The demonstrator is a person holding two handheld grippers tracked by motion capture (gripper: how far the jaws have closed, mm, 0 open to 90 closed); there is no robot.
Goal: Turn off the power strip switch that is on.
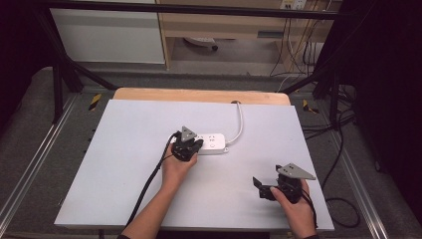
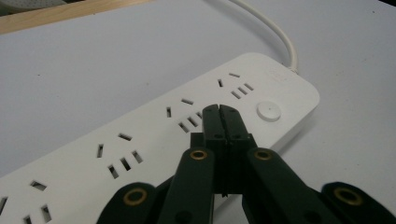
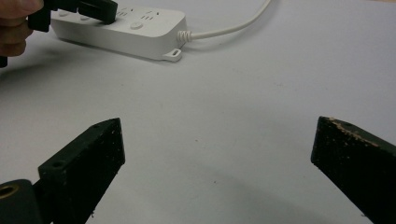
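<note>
Strip: white plastic power strip (image 2: 154, 140), rigid, light, slippery; hold across long sides | left gripper (image 2: 219, 112) jaws closed empty, tips over its sockets | right gripper (image 3: 217, 154) jaws wide, empty

A lab recording station

A white surface (image 1: 129, 164) is enclosed by a black metal frame (image 1: 64, 74); beyond the left gripper (image 1: 191, 147), loose cables (image 1: 298, 50) are hung near a wall outlet (image 1: 293, 4), and hazard-striped tape (image 1: 94, 101) is seen on grey carpet (image 1: 30, 129).

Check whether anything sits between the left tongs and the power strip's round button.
Nothing visible does. The left tongs, shut, hover over the power strip beside its round button, with bare white casing between them.
</note>
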